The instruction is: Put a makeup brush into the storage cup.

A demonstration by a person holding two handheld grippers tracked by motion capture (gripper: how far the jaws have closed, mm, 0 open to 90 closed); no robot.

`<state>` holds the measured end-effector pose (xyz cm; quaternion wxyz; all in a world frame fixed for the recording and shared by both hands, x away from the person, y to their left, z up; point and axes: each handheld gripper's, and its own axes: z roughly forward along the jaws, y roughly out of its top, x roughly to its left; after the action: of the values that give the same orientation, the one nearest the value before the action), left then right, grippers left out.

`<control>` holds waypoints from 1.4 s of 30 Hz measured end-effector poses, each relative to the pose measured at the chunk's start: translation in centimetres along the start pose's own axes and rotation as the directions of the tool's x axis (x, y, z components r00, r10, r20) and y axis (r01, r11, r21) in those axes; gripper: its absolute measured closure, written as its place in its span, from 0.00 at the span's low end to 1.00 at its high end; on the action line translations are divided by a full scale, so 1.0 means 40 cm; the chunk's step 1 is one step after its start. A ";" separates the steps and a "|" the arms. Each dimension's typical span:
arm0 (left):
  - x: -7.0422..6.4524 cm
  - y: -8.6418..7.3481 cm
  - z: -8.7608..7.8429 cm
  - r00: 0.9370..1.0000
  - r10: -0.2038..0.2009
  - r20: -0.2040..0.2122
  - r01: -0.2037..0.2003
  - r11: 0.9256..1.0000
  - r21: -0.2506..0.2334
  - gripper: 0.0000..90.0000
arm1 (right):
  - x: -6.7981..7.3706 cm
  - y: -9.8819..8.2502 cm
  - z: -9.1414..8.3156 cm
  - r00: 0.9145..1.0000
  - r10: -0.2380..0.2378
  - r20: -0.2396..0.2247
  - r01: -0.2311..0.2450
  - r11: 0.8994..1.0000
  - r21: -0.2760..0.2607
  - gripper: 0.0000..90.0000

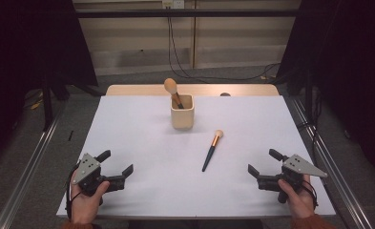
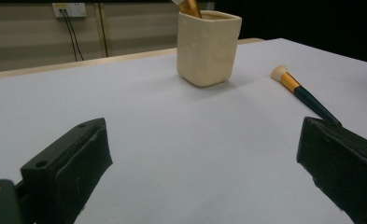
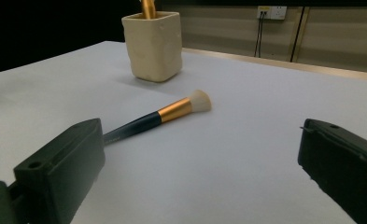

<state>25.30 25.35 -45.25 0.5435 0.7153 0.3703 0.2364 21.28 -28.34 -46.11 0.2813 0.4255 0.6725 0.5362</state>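
The right gripper (image 1: 264, 168) rests low over the near right corner of the white table (image 1: 137, 138), held in the person's right hand (image 1: 297, 195), its 2 black jaws spread wide with nothing between them. In the right gripper view, the makeup brush (image 3: 160, 116) lies flat on the table just ahead of the jaws, nearer the left one, apart from both. Its dark handle points toward the gripper and its gold ferrule and pale bristles point away.

The left gripper (image 1: 117, 164) sits at the near left corner in the left hand (image 1: 87, 200), jaws also wide apart and holding nothing. It is well apart from the brush, which in the left gripper view shows beyond the right jaw.

From the high view, the brush lies slantwise near the table's middle, bristles toward the far side. Just beyond it stands a cream square cup (image 1: 182, 112), upright, with 1 round-headed brush (image 1: 171, 88) leaning inside it. Cup and lying brush are near each other but not touching.
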 end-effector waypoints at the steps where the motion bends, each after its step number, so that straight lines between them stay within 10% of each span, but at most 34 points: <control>1: 0.000 -0.001 -0.001 1.000 -0.007 0.001 0.007 1.000 0.000 0.03 | 0.000 0.001 0.002 1.000 -0.001 0.001 0.001 1.000 0.001 0.00; 28: -0.003 0.000 0.008 1.000 -0.006 -0.003 0.006 1.000 0.010 0.03 | 0.010 0.067 0.105 0.997 -0.023 -0.067 0.022 1.000 -0.012 0.00; 42: -0.002 -0.003 0.007 1.000 -0.007 0.008 0.007 1.000 0.022 0.03 | 0.010 0.122 0.229 0.994 -0.021 -0.108 0.023 0.999 0.025 0.01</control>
<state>25.42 25.14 -45.44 0.5377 0.7210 0.3731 0.2274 30.06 -23.28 -43.82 0.2448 0.3922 0.6985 0.5462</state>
